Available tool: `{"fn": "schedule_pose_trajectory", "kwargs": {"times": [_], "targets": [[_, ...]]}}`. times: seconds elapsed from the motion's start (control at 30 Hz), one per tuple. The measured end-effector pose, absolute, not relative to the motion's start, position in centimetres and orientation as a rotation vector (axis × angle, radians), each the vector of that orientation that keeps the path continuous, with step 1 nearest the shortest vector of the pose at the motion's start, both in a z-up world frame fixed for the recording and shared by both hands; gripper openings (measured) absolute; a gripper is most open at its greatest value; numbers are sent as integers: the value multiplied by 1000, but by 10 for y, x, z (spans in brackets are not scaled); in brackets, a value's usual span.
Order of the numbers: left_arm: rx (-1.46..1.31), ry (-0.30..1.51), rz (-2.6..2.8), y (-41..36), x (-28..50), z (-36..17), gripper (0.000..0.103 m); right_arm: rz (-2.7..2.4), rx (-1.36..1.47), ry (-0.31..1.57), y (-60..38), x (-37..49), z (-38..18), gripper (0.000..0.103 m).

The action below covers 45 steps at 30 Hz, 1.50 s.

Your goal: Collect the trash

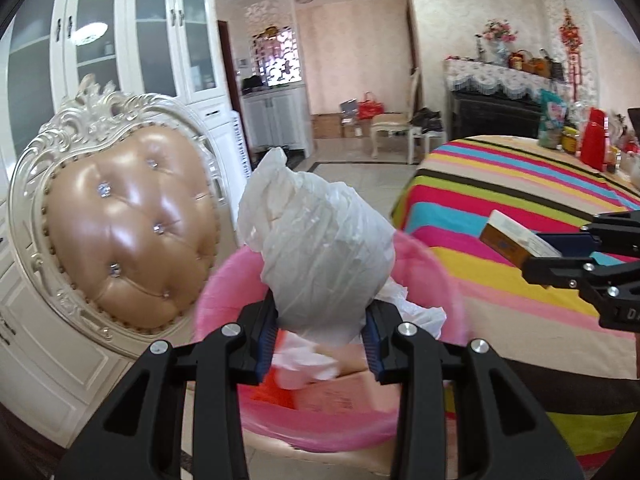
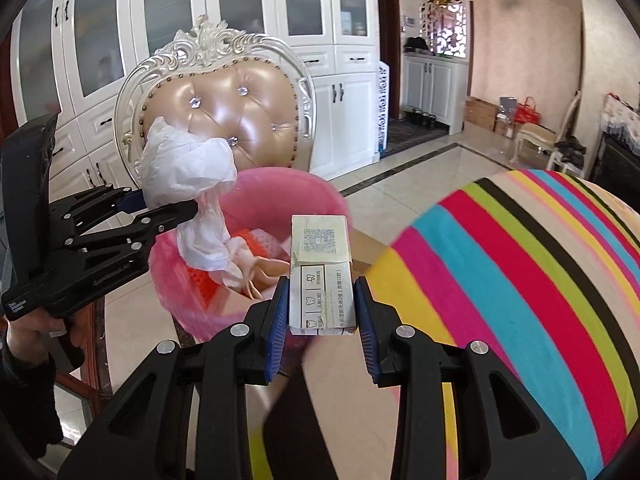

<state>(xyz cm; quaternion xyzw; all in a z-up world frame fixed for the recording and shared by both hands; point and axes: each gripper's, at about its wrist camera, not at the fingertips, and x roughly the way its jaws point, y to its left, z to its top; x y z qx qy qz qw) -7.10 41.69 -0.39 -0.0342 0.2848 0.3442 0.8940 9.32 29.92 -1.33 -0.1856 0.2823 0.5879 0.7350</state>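
Note:
My left gripper (image 1: 322, 332) is shut on a crumpled white plastic bag (image 1: 316, 248) and holds it just above a pink trash bin (image 1: 448, 276). The bin holds paper, a cardboard box and orange scraps. In the right wrist view the bag (image 2: 184, 164) hangs over the bin (image 2: 320, 192) from the left gripper (image 2: 176, 204). My right gripper (image 2: 322, 312) is shut on a small white carton (image 2: 320, 276) with printed text, held to the right of the bin, by the table edge. The carton (image 1: 516, 240) also shows in the left wrist view.
A cream chair with a tufted tan back (image 1: 128, 232) stands right behind the bin. A round table with a striped cloth (image 2: 520, 280) is on the right, with bottles and packets (image 1: 592, 140) at its far side. White cabinets (image 2: 320, 40) line the wall.

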Motion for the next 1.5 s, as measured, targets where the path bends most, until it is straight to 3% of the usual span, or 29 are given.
{"fn": "schedule_pose_trajectory", "kwargs": {"times": [0.43, 0.5, 0.53, 0.57, 0.8, 1.07, 1.5], "targets": [[-159, 641, 748, 469, -69, -33, 38, 1359, -429, 652, 379, 82, -23, 34], [-164, 652, 761, 475, -67, -36, 44, 1368, -430, 661, 387, 84, -26, 47], [-159, 654, 790, 477, -67, -36, 54, 1359, -416, 661, 386, 87, -25, 68], [-158, 646, 809, 478, -69, -35, 64, 1364, -394, 656, 384, 89, -24, 73], [-98, 554, 926, 462, -97, -19, 98, 1371, -390, 586, 348, 93, -14, 73], [-14, 434, 955, 399, -111, 11, 98, 1339, -366, 540, 284, 87, 4, 84], [-130, 370, 954, 323, -123, 24, 98, 1308, -279, 478, 211, 86, 16, 84]]}}
